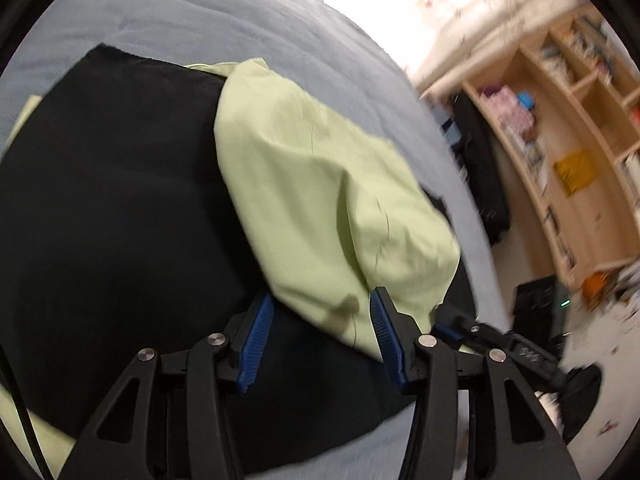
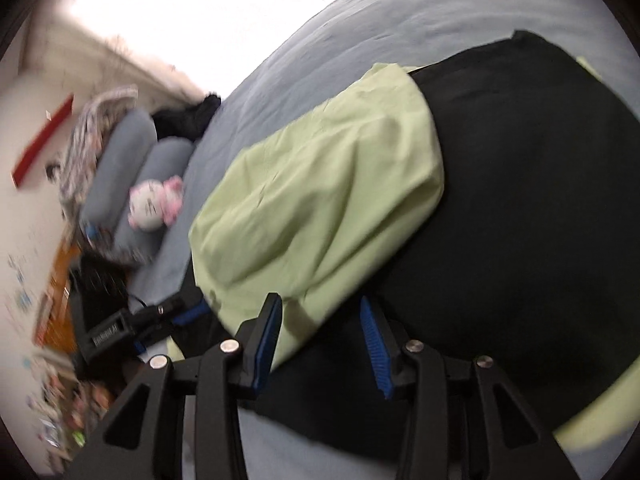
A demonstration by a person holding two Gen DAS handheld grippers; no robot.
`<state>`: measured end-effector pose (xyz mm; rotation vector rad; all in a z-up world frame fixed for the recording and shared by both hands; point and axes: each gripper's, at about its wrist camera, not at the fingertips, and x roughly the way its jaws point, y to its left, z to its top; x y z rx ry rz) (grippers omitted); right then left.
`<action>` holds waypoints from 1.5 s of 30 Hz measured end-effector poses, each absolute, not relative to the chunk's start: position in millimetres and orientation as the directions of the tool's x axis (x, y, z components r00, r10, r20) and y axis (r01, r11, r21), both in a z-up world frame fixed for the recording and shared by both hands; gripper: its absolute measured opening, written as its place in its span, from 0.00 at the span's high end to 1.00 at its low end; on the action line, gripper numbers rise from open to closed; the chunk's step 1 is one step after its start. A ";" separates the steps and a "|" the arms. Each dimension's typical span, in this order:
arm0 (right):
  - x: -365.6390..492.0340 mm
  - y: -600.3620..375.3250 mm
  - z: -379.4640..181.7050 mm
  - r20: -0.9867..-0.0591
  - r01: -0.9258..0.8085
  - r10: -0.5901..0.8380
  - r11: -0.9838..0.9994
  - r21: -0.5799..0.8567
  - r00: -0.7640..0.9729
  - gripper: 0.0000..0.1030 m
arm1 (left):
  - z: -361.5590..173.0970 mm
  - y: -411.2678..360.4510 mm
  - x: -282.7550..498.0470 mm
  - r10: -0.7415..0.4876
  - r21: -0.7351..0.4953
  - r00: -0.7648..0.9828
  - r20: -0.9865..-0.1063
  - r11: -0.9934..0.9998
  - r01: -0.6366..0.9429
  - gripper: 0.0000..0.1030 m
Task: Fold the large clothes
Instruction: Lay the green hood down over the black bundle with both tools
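Pale green fabric, the folded part of the garment [image 1: 320,200], lies on top of its spread black part [image 1: 112,208], all resting on the grey-blue bedcover [image 1: 168,12]. Left gripper [image 1: 320,312] stands at the near edge of the green fold, jaws partly open, the fold's hem lying loose between the blue pads [image 1: 256,340]. Right gripper [image 2: 320,320] is likewise partly open at the green fold's near edge, gripping nothing; plush toy [image 2: 154,204] sits well beyond the garment by the pillows.
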<state>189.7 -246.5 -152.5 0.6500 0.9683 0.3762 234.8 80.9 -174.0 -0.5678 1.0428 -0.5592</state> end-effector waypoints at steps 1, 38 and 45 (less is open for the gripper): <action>194.3 -247.6 -156.4 -0.622 -0.007 0.576 0.737 0.676 0.531 0.63 | -176.9 80.4 237.4 -0.675 -0.683 0.403 -0.618 0.715 0.150 0.55; 262.1 -152.1 -143.6 -0.747 -0.099 0.229 0.972 0.215 0.624 0.95 | -174.8 6.6 267.7 -0.239 -0.261 0.576 -0.782 0.964 0.047 0.94; 227.6 -224.0 -145.9 -0.735 0.018 0.175 0.969 0.246 0.655 1.00 | -181.8 31.2 251.6 -0.260 -0.270 0.596 -0.760 0.960 0.074 0.99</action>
